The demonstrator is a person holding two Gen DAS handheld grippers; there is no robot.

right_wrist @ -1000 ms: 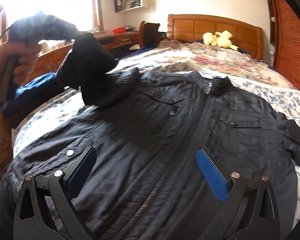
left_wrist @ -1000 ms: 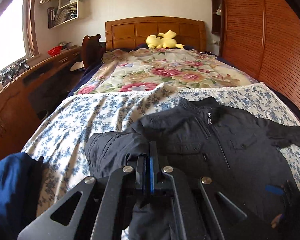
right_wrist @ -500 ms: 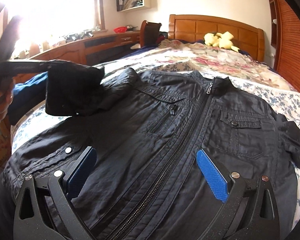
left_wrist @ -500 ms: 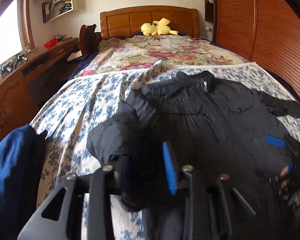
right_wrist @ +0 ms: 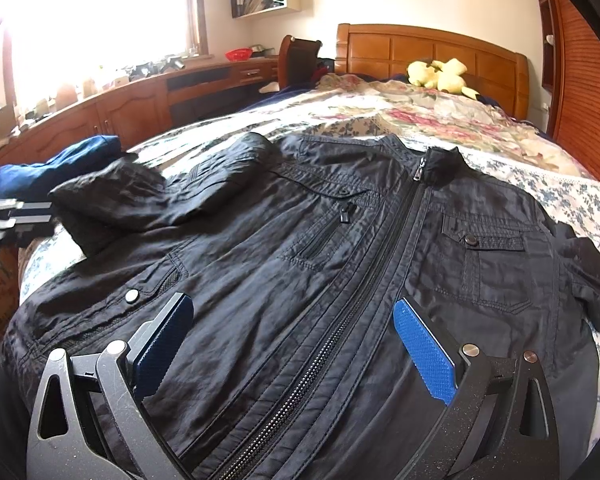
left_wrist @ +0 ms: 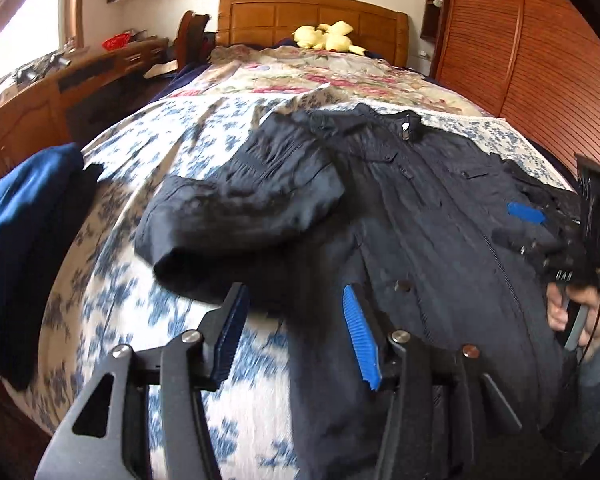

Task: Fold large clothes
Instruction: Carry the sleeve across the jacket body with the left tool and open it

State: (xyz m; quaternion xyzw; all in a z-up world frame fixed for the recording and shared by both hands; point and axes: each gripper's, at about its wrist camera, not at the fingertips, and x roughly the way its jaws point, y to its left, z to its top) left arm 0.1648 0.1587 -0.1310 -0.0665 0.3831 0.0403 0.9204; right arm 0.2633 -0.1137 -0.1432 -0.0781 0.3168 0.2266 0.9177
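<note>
Wooden-framed bed w/ blue-floral cover [left_wrist: 188,148] carried the black zip-front jacket [right_wrist: 340,264], laid flat, front up, zip shut. Its one sleeve [left_wrist: 236,208] lay folded back over the chest. Dark blue cloth bundle [left_wrist: 24,216] sat at the bed's edge. Left gripper [left_wrist: 292,328] angled down just short of the sleeve cuff, jaws opening, nothing btwn pads. Right gripper [right_wrist: 292,344] hung spread wide over the jacket hem, gripping nothing; a hand [left_wrist: 580,316] held its handle. Lettering on it too blurred to read.
</note>
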